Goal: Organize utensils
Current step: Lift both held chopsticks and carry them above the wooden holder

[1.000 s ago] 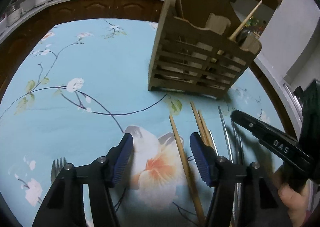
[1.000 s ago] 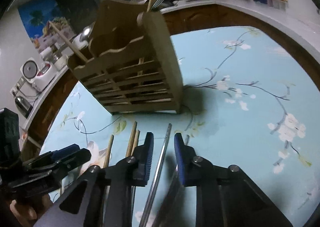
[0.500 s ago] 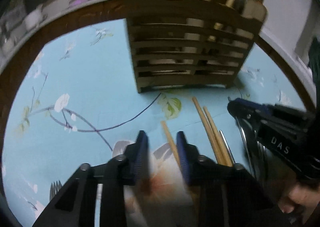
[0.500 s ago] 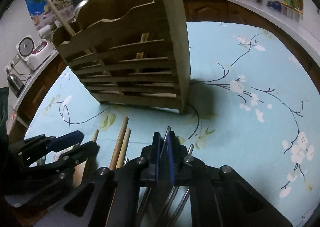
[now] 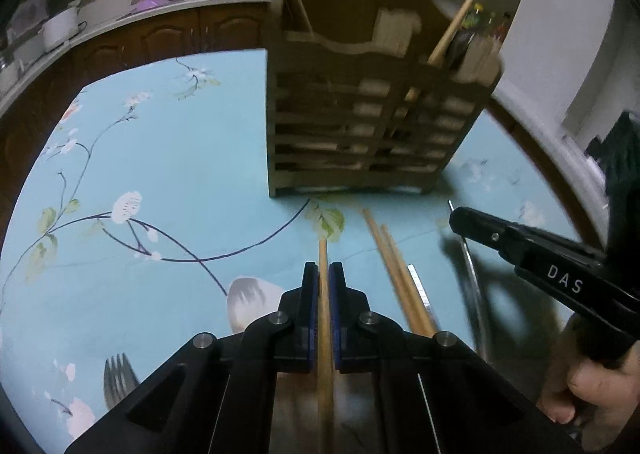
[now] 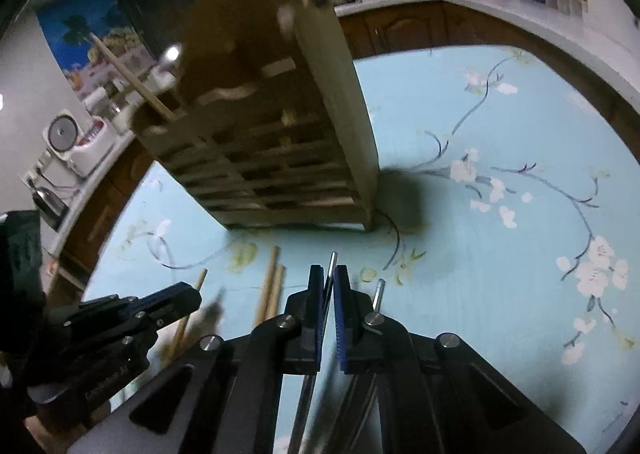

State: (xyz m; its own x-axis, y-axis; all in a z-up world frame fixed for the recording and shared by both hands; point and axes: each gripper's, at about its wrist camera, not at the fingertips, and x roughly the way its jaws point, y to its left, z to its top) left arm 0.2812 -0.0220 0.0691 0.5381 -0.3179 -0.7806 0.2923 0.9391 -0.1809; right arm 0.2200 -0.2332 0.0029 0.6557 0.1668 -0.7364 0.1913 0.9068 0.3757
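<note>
A slatted wooden utensil holder [image 5: 376, 121] stands on the blue flowered tablecloth, with a chopstick leaning in it; it also shows in the right wrist view [image 6: 272, 141]. My left gripper [image 5: 324, 274] is shut on a wooden chopstick [image 5: 323, 254]. Two more wooden chopsticks [image 5: 394, 266] lie to its right. My right gripper [image 6: 329, 278] is shut on a metal chopstick [image 6: 332, 260], just in front of the holder. Another metal chopstick [image 6: 378, 292] lies to its right. In the left wrist view the right gripper [image 5: 456, 215] is at the right.
A fork [image 5: 118, 374] lies on the cloth at the lower left. A kitchen counter [image 5: 120, 21] with pots and bowls curves round the far side. A rice cooker [image 6: 76, 141] stands on the counter at the left.
Both grippers closed: the left one on the wooden chopstick, the right one on the metal chopstick. Both have moved closer to the holder.
</note>
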